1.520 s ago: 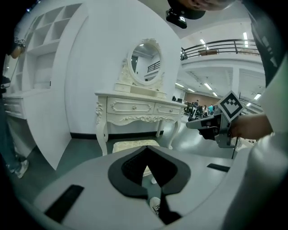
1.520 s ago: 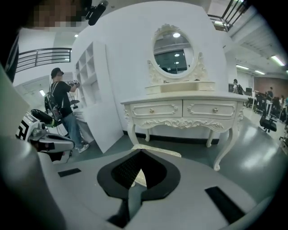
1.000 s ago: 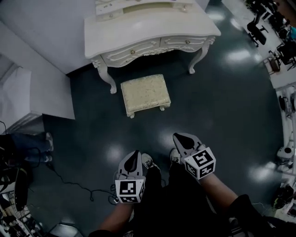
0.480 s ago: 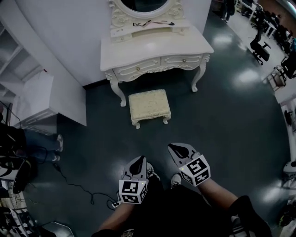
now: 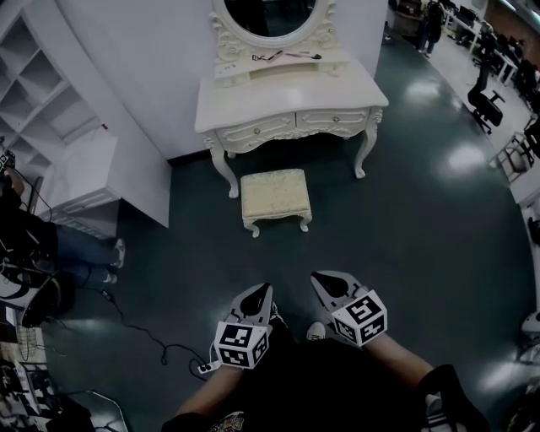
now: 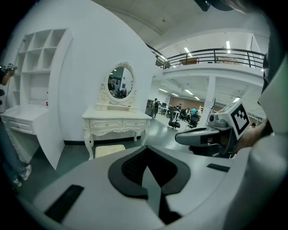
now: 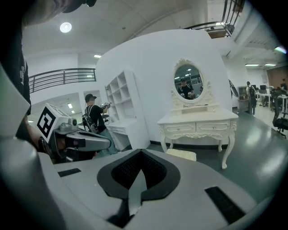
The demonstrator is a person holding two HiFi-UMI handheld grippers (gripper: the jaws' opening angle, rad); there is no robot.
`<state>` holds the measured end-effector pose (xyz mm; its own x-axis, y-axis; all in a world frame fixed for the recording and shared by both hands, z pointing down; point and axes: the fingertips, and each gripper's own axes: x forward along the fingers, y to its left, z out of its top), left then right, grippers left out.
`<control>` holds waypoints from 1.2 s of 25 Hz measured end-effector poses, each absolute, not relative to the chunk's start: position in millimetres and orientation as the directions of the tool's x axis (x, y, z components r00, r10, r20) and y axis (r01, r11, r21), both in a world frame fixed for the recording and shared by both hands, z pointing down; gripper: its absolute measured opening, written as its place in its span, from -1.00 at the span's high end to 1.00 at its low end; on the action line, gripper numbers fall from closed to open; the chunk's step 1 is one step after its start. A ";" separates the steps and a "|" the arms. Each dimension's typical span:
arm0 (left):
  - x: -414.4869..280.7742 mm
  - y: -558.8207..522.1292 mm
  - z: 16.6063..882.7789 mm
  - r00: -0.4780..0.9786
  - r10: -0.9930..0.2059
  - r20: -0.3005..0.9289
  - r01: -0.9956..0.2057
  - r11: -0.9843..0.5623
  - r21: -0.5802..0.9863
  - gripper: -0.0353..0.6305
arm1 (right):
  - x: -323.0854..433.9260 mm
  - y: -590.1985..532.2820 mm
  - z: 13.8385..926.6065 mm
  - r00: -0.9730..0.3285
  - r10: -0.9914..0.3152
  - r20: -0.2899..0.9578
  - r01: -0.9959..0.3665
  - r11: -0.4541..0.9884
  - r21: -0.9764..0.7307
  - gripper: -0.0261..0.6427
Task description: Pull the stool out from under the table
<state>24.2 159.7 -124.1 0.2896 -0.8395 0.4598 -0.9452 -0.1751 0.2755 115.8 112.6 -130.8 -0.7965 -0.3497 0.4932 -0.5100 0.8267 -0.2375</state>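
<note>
A small cream upholstered stool with short carved white legs [image 5: 275,197] stands on the glossy dark teal floor [image 5: 405,211], between the two curved front legs of the ornate white dressing surface with two drawers [image 5: 291,93]. From the head view its whole padded seat shows forward of the drawer front. An oval mirror in a carved white frame [image 5: 270,15] rises at the back of the surface, with a few small dark items on the ledge under it, too small to tell. The left hand-held gripper [image 5: 263,292] and the right hand-held gripper [image 5: 324,279] are held side by side close to the person's body, well apart from the stool and pointing toward it. In the left gripper view the left hand-held gripper's jaws are pressed together with nothing between them, and the right gripper view shows the same of the right one. A white open shelf unit [image 5: 34,93] stands against the wall to the left, a person in dark clothes [image 5: 34,245] is beside it, and a black cable [image 5: 143,337] trails over the floor.
</note>
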 end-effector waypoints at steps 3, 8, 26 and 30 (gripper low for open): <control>39.4 160.6 -125.4 0.294 -0.839 0.458 -0.945 -0.182 0.273 0.87 | 128.8 120.6 -133.0 -0.800 -0.341 0.494 -0.501 0.833 -0.235 0.84; 70.3 157.5 -131.2 0.314 -0.838 0.446 -0.942 -0.215 0.259 0.87 | 148.3 138.3 -132.6 -0.801 -0.311 0.511 -0.471 0.855 -0.218 0.84; 107.2 166.3 -138.3 0.359 -0.826 0.435 -0.931 -0.285 0.228 0.87 | 177.0 151.1 -137.9 -0.794 -0.335 0.507 -0.492 0.845 -0.212 0.84; 104.5 171.5 -137.6 0.357 -0.828 0.431 -0.932 -0.284 0.226 0.87 | 174.7 155.9 -137.3 -0.794 -0.340 0.505 -0.495 0.843 -0.211 0.84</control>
